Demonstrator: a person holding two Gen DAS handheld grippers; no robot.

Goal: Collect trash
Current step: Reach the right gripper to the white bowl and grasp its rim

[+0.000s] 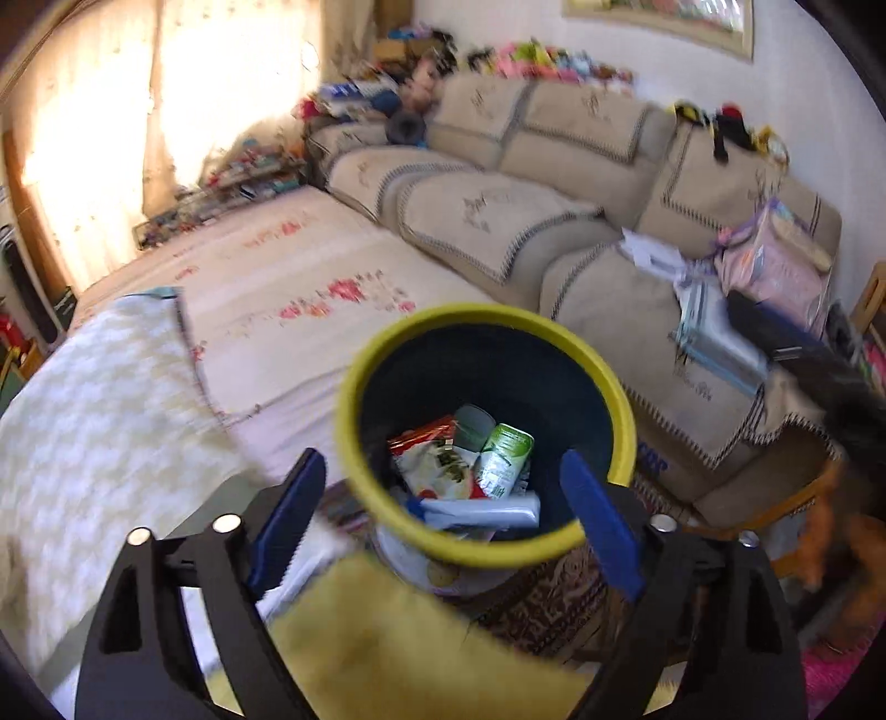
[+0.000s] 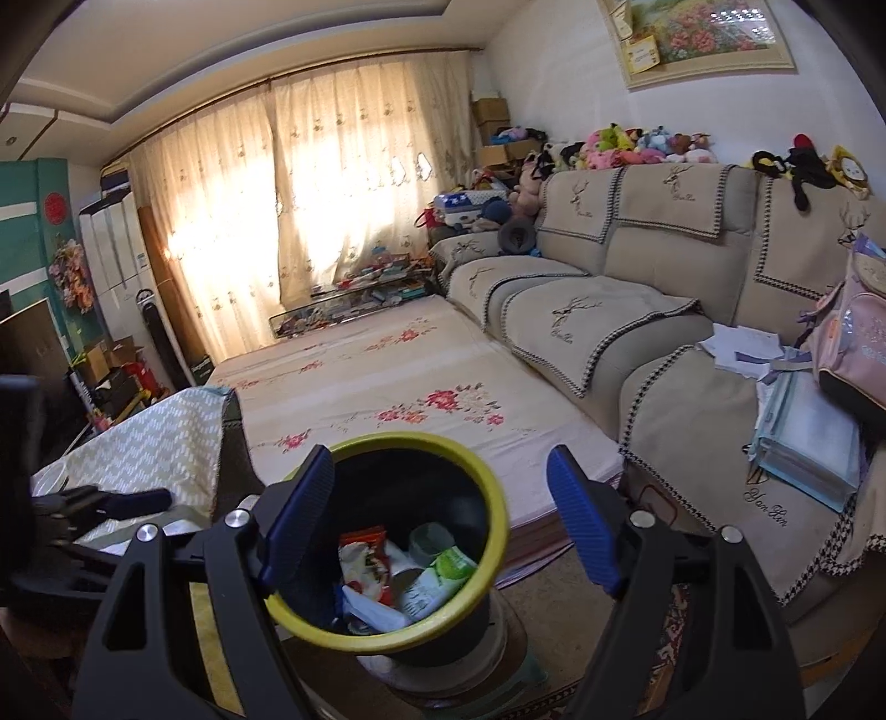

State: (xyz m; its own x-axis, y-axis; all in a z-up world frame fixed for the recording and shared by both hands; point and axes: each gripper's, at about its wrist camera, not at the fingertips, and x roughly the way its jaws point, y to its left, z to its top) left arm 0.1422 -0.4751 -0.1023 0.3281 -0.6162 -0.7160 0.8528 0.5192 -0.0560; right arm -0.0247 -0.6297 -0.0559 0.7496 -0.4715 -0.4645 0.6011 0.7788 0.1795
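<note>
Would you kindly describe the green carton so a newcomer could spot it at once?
Find the yellow-rimmed bin before the beige sofa. Among the rubbish inside lies the green carton, the only green-and-white item, beside a red snack wrapper.

One yellow-rimmed trash bin [image 2: 487, 559]. Inside: one red-and-white snack wrapper [image 2: 365, 554], one green-and-white carton [image 2: 437, 579], one white plastic packet [image 1: 487, 507]; further scraps too jumbled to count. Two grippers: left gripper [image 1: 437, 518], right gripper [image 2: 440, 518], two blue fingers [image 2: 299, 515] each. One beige sofa [image 2: 609, 310]. One framed flower picture [image 2: 698, 39]. One pink backpack [image 2: 853, 343].
</note>
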